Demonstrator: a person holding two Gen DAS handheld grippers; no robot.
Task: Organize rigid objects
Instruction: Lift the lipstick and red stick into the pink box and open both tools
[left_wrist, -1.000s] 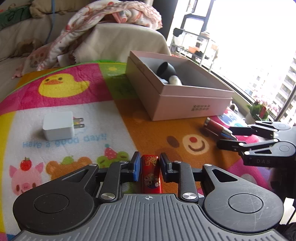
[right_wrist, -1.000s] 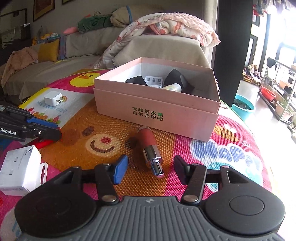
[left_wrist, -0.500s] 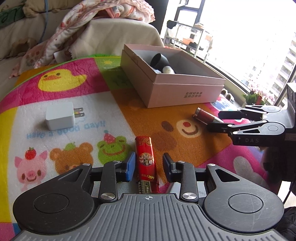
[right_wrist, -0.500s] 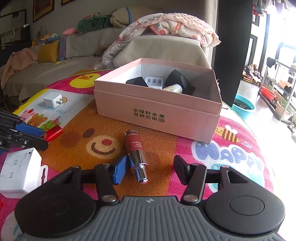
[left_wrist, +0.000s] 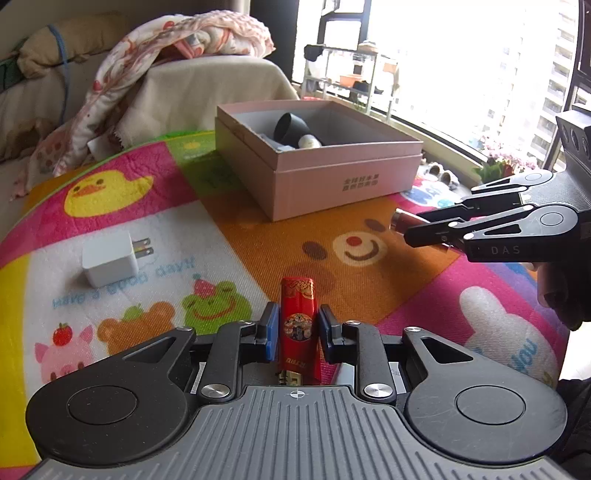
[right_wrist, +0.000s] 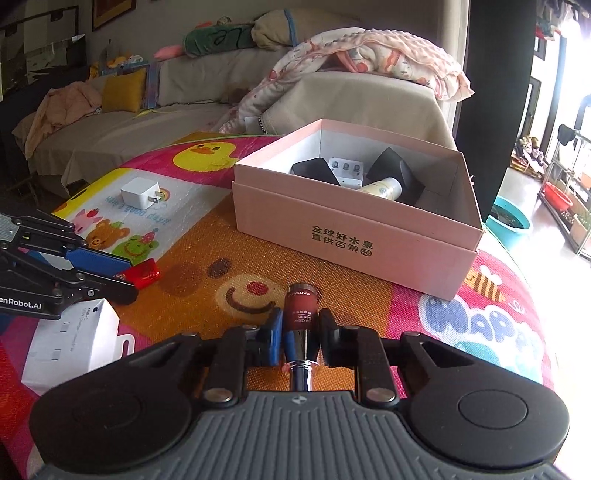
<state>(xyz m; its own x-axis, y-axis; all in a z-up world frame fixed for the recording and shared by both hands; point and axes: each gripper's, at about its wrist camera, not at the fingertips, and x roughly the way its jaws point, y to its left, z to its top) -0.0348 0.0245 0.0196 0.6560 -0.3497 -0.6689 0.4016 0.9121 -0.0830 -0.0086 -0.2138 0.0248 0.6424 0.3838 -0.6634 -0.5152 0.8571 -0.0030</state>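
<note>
Fingers of left gripper (left_wrist: 295, 328) closing around red lighter (left_wrist: 298, 321); right gripper (right_wrist: 298, 332) clamps lipstick (right_wrist: 301, 314)

"DAS" marks the right gripper (left_wrist: 410, 236); "enRobot.AI" the left gripper (right_wrist: 127, 282); "USB-C" a white carton (right_wrist: 70, 343); "Lip Glow Serum" the lip tube (right_wrist: 301, 314).

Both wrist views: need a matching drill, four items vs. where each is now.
Items:
1. red lighter
2. lip serum tube
3. white charger plug
4. cream bottle

Places:
A. inside the pink box
B. between the left tool fingers
C. alone on the play mat, near the duck print
D. clamped in the right tool

Pairs: 1-B, 2-D, 3-C, 4-A
</note>
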